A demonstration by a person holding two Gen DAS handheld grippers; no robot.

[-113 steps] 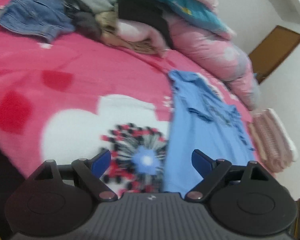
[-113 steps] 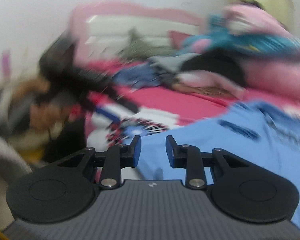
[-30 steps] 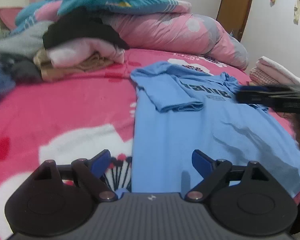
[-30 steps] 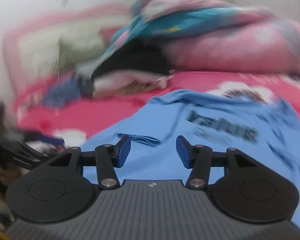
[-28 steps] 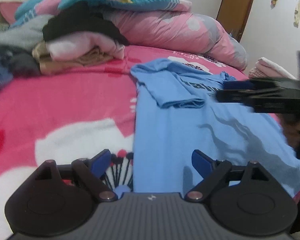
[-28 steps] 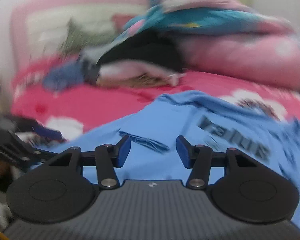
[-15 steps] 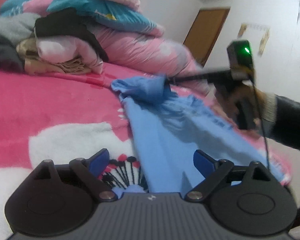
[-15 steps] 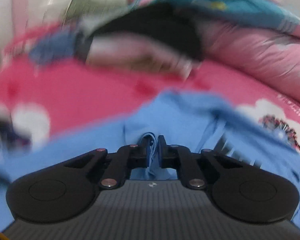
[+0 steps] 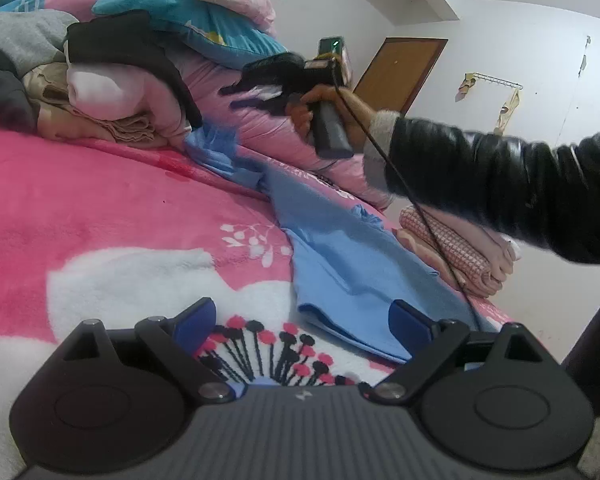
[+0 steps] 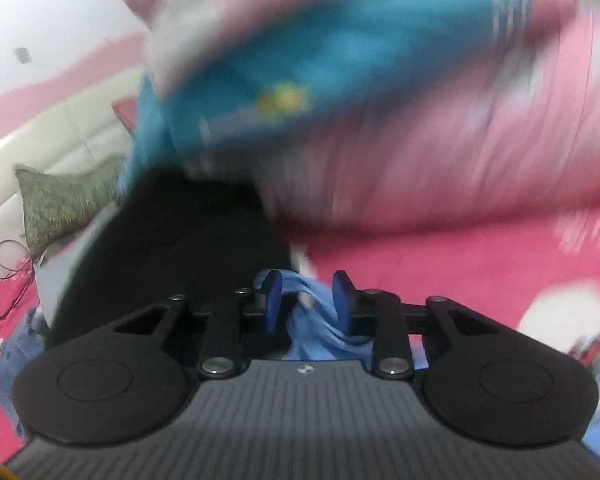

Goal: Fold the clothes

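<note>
Blue T-shirt (image 9: pixel 352 264) lies on the bed's pink fleece blanket (image 9: pixel 112 216). Its long axis runs from the hem, just ahead of the left tool (image 9: pixel 300 320), away toward the pile of quilts and clothes (image 9: pixel 148 40) at the far side.

Left tool: fingers spread wide, nothing between them. It hovers low over the blanket; the shirt's near hem corner lies just beside its right finger (image 9: pixel 408 322).

Right tool (image 10: pixel 307 300): jaws opening at this moment. A bunch of the blue shirt's fabric sits between the fingers, close against the right pad; the left pad stands clear of it, so no grip. Right-wrist view is badly motion-blurred. In the left-wrist view the person's hand (image 9: pixel 328 100), in a black sleeve (image 9: pixel 500 184), holds this tool up at the shirt's far end, against the pink quilt.

Judgement: the shirt looks pulled out lengthwise, far end being let go. The next fold likely turns on the near hem, which lies closest to the left tool and slightly to its right. The right hand is well apart from that end.

A folded stack of pink and checked cloths (image 9: pixel 456 256) sits beside the shirt's right edge.
</note>
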